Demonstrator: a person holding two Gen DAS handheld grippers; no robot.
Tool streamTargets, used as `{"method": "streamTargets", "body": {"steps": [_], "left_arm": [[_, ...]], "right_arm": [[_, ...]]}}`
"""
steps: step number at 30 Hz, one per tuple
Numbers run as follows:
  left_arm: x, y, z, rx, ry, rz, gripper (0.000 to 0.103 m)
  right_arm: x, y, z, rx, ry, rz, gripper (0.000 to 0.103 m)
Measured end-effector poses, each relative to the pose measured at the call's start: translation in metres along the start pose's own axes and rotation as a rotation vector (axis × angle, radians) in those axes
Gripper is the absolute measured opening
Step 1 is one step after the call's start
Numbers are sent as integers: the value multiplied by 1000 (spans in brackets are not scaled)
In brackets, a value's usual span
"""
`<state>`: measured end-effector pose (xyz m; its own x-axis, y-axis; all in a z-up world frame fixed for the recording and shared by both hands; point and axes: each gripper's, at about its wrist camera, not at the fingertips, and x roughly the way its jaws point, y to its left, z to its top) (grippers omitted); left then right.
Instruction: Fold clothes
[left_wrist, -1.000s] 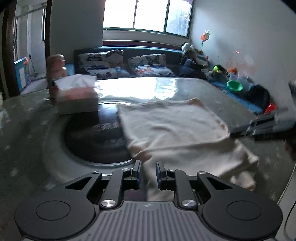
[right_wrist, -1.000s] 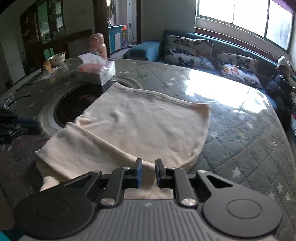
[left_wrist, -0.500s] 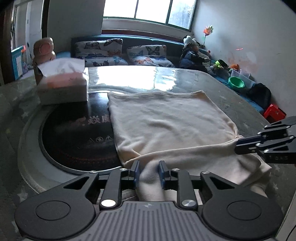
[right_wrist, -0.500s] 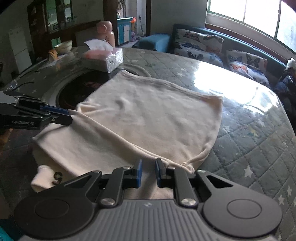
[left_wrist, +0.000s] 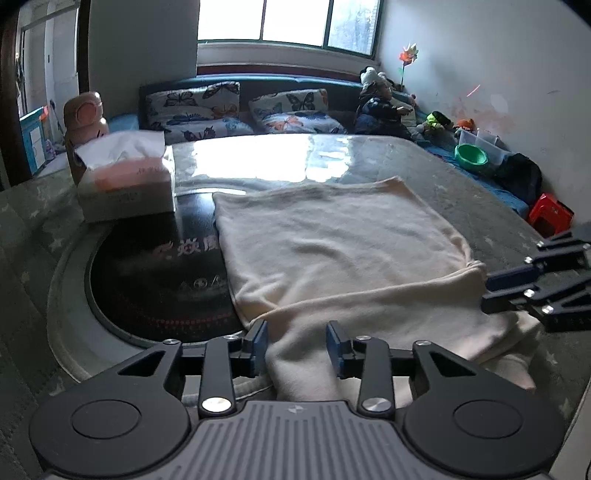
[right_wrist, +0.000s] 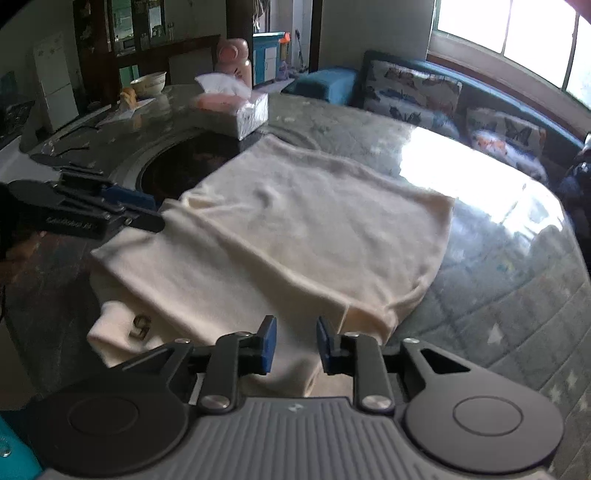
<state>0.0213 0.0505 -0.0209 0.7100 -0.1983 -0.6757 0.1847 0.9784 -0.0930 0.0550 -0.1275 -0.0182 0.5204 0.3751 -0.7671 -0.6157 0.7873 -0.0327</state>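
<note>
Blurring across the cream garment (right_wrist: 295, 236) in the right wrist view. Running off the right frame edge: right gripper (left_wrist: 491, 291) body. Covering part of the printed characters (left_wrist: 188, 249) on the dark turntable (left_wrist: 155, 280).

Left gripper (left_wrist: 296, 341) and right gripper (right_wrist: 293, 338) both hover low, fingers spread apart.

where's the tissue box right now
The tissue box sits upper left in the left wrist view, in front of a pink bottle, just beyond the cream garment's far left corner.
</note>
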Motion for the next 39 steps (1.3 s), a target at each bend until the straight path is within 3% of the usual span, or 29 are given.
{"method": "streamTargets", "body": {"steps": [2, 9, 15, 24, 28, 32, 36, 39], "left_arm": [[-2, -2, -1, 11, 2, 0, 48], [-7, -11, -6, 50, 8, -1, 49], [-13, -18, -10, 84, 13, -3, 55], [-58, -54, -46, 260, 8, -111, 60], [-57, -69, -59, 339, 22, -118, 60], [-51, -79, -68, 393, 22, -116, 60], [-47, -90, -72, 461, -21, -93, 52], [-45, -93, -71, 484, -47, -88, 31]], "right_arm": [[4, -2, 6, 5, -15, -6, 25], [25, -1, 6, -6, 9, -24, 28], [1, 8, -6, -62, -7, -6, 34], [-20, 19, -36, -130, 4, -16, 37], [-27, 20, -41, -160, 20, -16, 42], [-35, 23, -48, -196, 26, -23, 55], [-39, 26, -59, -244, 42, -32, 58], [-41, 33, -66, -308, 35, -43, 60]]}}
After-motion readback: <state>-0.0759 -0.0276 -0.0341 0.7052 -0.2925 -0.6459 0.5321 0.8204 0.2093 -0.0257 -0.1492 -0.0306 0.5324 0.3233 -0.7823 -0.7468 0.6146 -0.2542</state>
